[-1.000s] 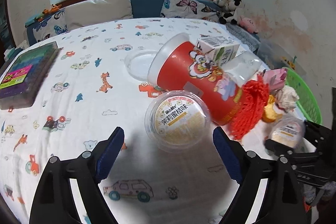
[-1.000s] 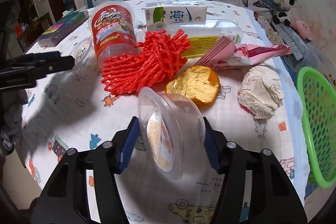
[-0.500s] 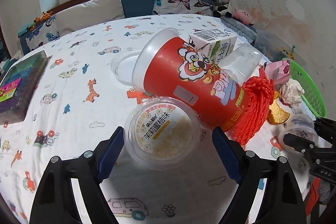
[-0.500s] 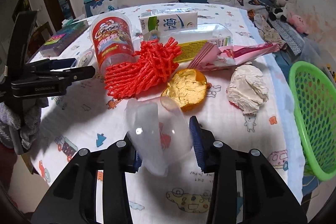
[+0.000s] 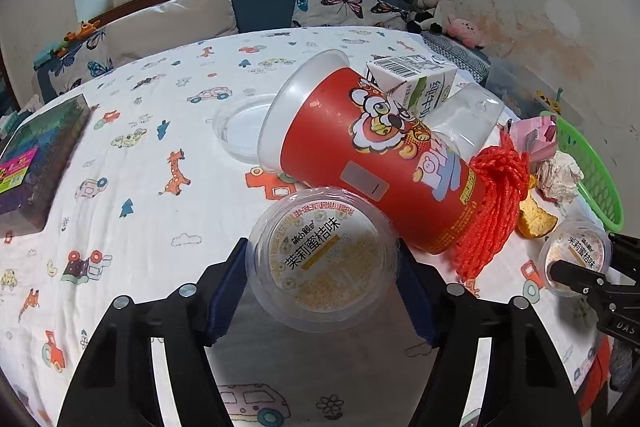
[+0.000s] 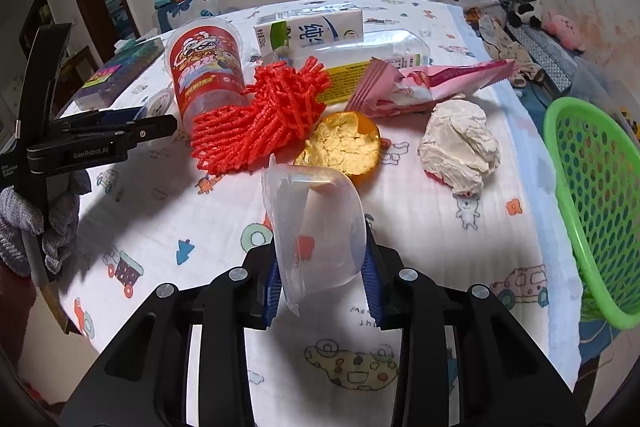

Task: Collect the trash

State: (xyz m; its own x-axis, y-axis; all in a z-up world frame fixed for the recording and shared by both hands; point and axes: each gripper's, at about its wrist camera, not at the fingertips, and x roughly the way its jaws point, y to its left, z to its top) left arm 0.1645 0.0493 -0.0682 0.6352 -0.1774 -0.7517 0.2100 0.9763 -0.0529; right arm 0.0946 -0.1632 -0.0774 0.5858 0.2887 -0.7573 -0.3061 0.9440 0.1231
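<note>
Nearest in the right wrist view, the right gripper (image 6: 322,277) is clenched on a clear plastic cup (image 6: 316,223), squashing its wall between the blue pads. In the left wrist view, the left gripper (image 5: 322,287) is closing around a second sealed jelly cup (image 5: 322,263) with a yellow printed lid; the pads sit at its sides and seem just to touch it, so I judge the grip is forming, not firm. Just beyond lie the rest of the litter on the cartoon-print tablecloth (image 6: 152,211): an orange peel (image 6: 340,143), a red foam net (image 6: 256,119), a crumpled tissue (image 6: 460,147), a pink wrapper (image 6: 424,87), a red paper cup (image 5: 372,155) on its side, a milk carton (image 6: 316,31) and a clear tray (image 6: 376,55). The green basket (image 6: 596,195) at the table's right edge looks empty where visible. So collecting appears barely begun: two cups are in hand, nothing binned, and most of the pile is left.
</note>
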